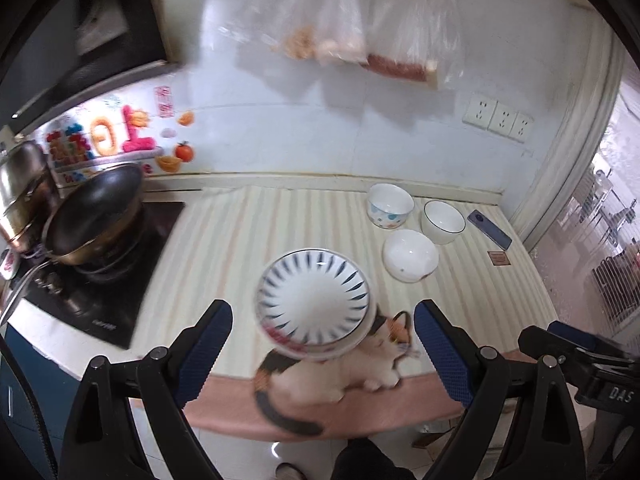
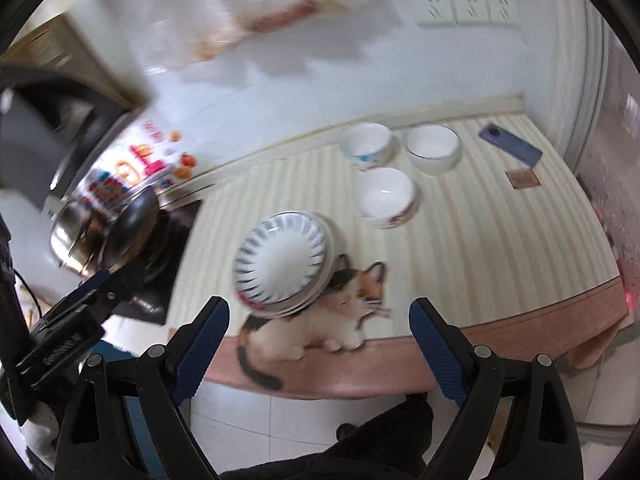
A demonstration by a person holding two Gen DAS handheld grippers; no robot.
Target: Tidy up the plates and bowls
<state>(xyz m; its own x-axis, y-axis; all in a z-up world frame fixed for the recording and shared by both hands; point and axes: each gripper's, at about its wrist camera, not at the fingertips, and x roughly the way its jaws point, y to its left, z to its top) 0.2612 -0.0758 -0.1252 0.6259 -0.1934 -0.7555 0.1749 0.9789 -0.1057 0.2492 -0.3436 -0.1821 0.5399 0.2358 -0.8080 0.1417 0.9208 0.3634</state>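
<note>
Our left tongs and right tongs hang spread and empty short of the bench. The stacked plates sit near its front edge, three bowls apart behind. We should nest the bowls next, pinching each rim squarely and lowering it gently.

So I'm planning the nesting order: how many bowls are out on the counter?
3, grouped at the back right: a spotted bowl nearest the wall, a dark-rimmed bowl beside it, and a white bowl in front. The plate stack may hide more.
</note>
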